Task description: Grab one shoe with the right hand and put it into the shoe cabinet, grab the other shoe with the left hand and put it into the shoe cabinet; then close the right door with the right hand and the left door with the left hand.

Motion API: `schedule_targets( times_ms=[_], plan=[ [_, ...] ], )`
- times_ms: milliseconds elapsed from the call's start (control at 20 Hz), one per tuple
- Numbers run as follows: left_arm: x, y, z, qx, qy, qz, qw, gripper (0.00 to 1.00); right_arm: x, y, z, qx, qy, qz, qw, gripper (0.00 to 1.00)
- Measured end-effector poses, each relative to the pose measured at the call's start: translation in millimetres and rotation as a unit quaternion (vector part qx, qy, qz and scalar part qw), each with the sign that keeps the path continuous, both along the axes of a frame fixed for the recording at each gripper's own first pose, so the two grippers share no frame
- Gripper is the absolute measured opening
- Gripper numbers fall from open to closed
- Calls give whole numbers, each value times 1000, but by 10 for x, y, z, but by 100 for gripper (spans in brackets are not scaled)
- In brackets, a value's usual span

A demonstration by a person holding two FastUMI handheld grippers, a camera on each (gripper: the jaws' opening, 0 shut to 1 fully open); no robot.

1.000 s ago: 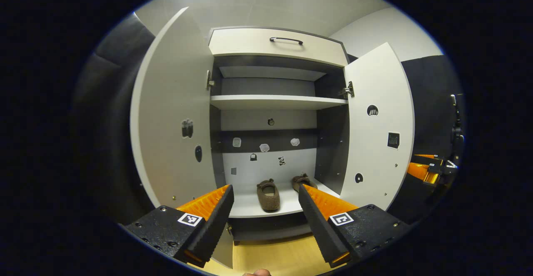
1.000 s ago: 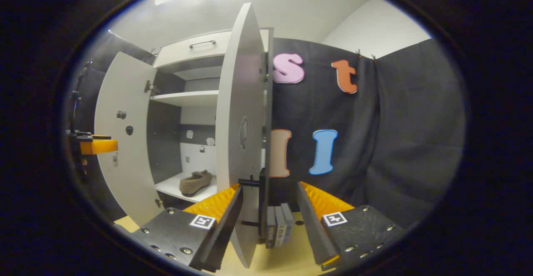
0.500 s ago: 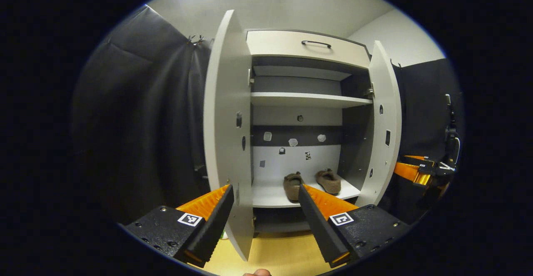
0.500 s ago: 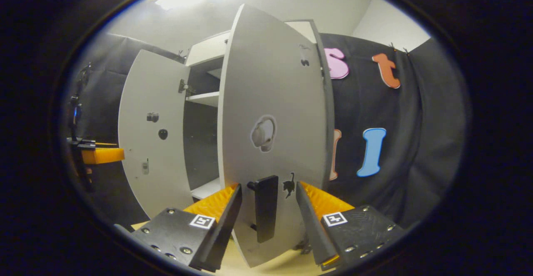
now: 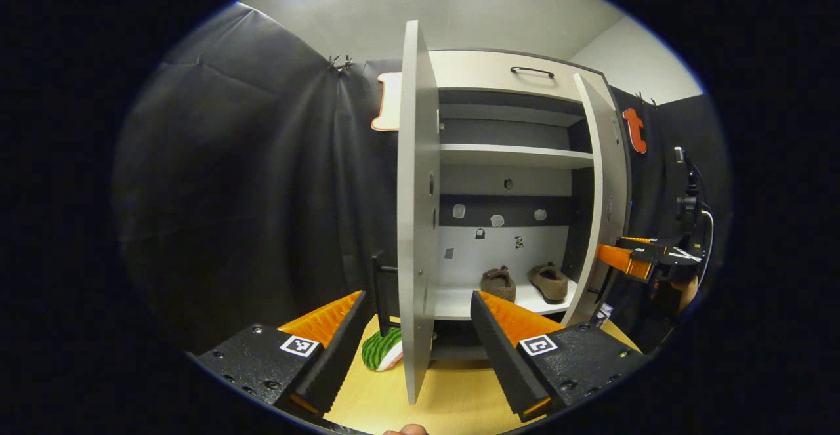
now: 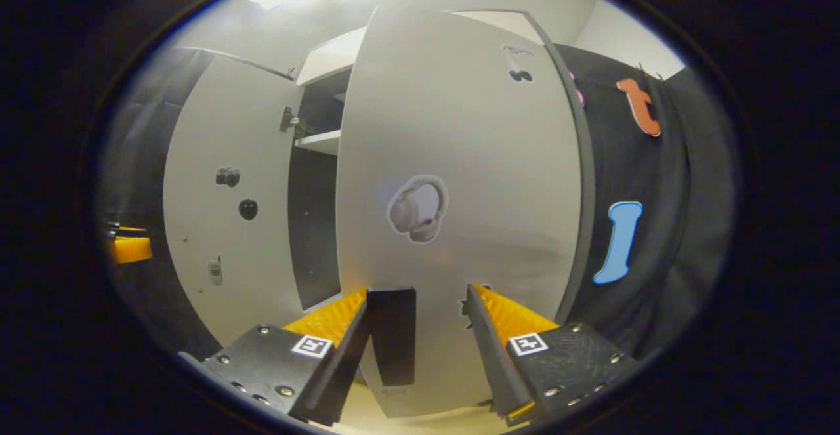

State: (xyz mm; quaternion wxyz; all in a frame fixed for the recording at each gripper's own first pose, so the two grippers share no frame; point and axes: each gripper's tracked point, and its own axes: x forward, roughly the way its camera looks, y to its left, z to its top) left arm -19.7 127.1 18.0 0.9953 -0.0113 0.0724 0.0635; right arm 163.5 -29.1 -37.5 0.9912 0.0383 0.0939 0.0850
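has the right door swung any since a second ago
Yes. The right door has swung toward closed: in the right gripper view it now hides the shelf and shoe inside the cabinet.

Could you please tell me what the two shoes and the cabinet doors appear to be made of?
The two shoes look like soft brown suede or felt: matte, fuzzy, slumped outlines. The left door and right door seem to be laminated board: flat, smooth, pale grey with a dull sheen and a plain square edge. The black door handle looks like plastic or painted metal; I cannot tell which.
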Motion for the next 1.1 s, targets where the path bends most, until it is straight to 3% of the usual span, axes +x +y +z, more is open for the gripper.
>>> schedule_targets(
  times_ms=[400, 750, 1100],
  plan=[
    [-51, 231, -78, -8, 11, 34, 999, 95, 383, 217, -57, 19, -1, 1, 1000, 83],
    [-197, 567, -9, 3, 0, 68, 998, 96, 614, 259, -83, 4, -11, -44, 999, 86],
    [150, 745, -85, -18, -23, 64, 998, 94, 734, 262, -123, -6, -15, -65, 998, 85]
  ],
)
